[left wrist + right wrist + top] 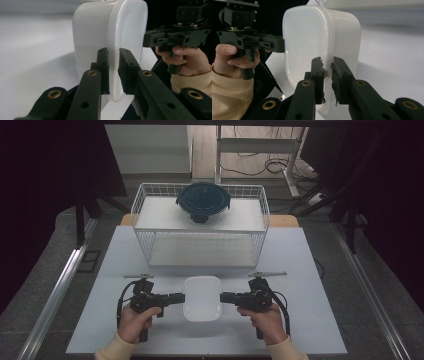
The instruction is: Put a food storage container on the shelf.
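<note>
Both hands sit at 6 o'clock on the worktop [300,270]. Between them lies the white container [202,298]: left gripper [181,297] pinches its 9 o'clock rim, right gripper [223,297] its 3 o'clock rim, jaws closed on it, equally near.

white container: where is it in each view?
High view: white container low centre on the table, between both grippers.
Left gripper view: top centre, rim between the jaws.
Right gripper view: centre, rim between the jaws.
Shared landmark: the opposite gripper at the container's far rim.
</note>
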{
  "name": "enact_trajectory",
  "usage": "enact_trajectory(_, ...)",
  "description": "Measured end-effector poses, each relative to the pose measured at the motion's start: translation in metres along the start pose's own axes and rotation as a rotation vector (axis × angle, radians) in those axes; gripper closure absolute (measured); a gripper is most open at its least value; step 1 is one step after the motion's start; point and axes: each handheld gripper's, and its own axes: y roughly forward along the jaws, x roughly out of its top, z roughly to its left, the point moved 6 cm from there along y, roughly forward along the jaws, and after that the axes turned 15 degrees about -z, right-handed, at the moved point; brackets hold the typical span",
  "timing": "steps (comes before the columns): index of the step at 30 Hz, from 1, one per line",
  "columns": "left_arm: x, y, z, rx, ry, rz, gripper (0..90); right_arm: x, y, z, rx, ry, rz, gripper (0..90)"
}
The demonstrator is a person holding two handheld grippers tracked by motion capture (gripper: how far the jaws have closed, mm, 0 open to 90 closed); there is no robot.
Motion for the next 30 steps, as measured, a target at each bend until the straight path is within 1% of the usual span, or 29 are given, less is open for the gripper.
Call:
enact_trajectory(2, 0.003, -0.003, -0.004, -0.014, 0.009, -0.008, 80.1, 0.002, -0.002, 0.003, 0.002, -0.019, -0.008, 79.2)
enact_trajectory(6, 0.005, -0.005, -0.008, -0.015, 0.027, -0.013, 80.3, 0.005, -0.004, 0.007, 0.002, -0.040, -0.013, 79.0)
enact_trajectory(8, 0.005, -0.005, -0.009, -0.016, 0.024, -0.014, 80.3, 0.006, -0.005, 0.008, 0.002, -0.044, -0.016, 79.0)
enact_trajectory(11, 0.007, -0.006, -0.010, -0.021, 0.037, -0.017, 80.3, 0.007, -0.006, 0.009, 0.004, -0.054, -0.020, 79.0)
enact_trajectory(20, 0.012, -0.008, -0.016, -0.022, 0.057, -0.026, 80.4, 0.012, -0.008, 0.014, 0.007, -0.075, -0.033, 79.0)
enact_trajectory(24, 0.017, -0.008, -0.019, -0.028, 0.075, -0.029, 80.4, 0.016, -0.009, 0.016, 0.009, -0.090, -0.041, 79.0)
enact_trajectory(27, 0.027, -0.009, -0.025, -0.031, 0.109, -0.035, 80.6, 0.023, -0.011, 0.018, 0.011, -0.102, -0.049, 79.0)
enact_trajectory(30, 0.037, -0.009, -0.031, -0.035, 0.132, -0.046, 80.7, 0.033, -0.014, 0.022, 0.013, -0.118, -0.071, 79.0)
